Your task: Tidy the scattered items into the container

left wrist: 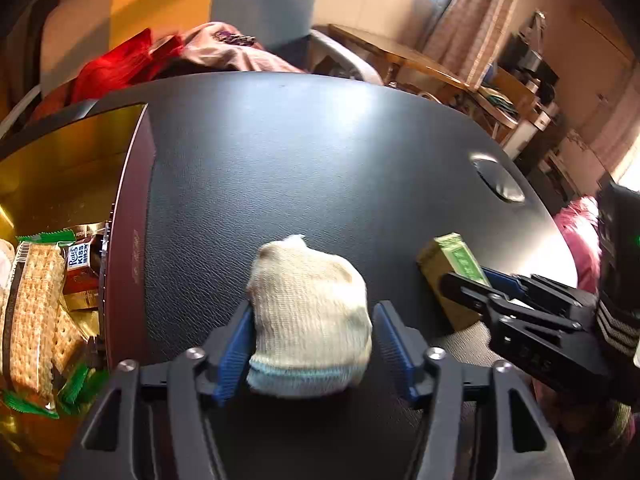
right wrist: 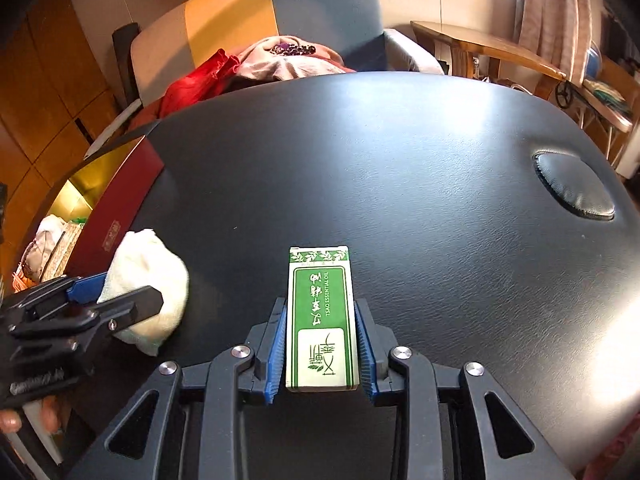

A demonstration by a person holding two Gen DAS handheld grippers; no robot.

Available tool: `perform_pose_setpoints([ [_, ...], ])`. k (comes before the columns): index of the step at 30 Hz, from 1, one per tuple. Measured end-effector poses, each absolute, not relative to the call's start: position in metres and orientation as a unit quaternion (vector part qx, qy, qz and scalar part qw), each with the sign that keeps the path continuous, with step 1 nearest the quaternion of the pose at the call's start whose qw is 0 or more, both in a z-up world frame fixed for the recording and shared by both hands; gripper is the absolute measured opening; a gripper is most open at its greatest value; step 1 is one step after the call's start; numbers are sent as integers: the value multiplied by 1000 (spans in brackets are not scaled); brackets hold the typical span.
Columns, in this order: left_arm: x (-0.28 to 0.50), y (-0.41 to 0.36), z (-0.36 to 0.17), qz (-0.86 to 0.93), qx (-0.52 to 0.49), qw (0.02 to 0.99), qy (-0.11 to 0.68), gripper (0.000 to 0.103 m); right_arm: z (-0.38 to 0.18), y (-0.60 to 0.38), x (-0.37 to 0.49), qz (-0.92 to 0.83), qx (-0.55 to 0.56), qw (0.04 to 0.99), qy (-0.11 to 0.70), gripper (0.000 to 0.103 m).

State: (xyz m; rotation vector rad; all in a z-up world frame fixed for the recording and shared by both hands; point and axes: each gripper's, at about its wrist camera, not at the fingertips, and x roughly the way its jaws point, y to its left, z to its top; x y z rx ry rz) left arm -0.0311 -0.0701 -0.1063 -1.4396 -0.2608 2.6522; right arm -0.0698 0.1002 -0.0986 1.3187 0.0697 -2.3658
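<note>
- Container: the open box [left wrist: 132,216] with dark red walls and gold lining stands at the left edge of the black padded worktop [left wrist: 320,152], already holding cracker packs [left wrist: 34,312] and a small chocolate box [left wrist: 80,266].
- Left gripper [left wrist: 310,344]: its blue-padded fingers stand apart on either side of the cream knitted sock [left wrist: 310,312]. The left pad looks to touch the knit and the right pad stands just clear, so nothing is clamped yet. The sock lies on the worktop near its front edge, just right of the container wall.
- Right gripper [right wrist: 322,354]: its fingers flank the green essential-oil box [right wrist: 320,320] with a thin gap on each side, so they look not quite closed on it. The box's long axis runs straight along the fingers, pointing away toward the worktop's far edge.
- Key relation: the container lies to the left of both items. The left gripper and its sock are the nearer; the oil box sits further right, well apart from the red wall, so I judge its carry must cross leftward over the sock's spot.
</note>
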Motion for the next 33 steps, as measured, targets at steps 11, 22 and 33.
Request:
perform_pose_setpoints([
  [11,-20,-69,-99,882,-460,65,-82,69,-77,138,-26,-873,450,185,-11,56],
  [22,-26,-47,-103,887,-453,51,-66,72,-74,168,-21,-877,448,167,-45,56],
  [33,-27,-48,-103,883,-465,33,-56,79,-73,141,-20,-881,432,188,-48,64],
])
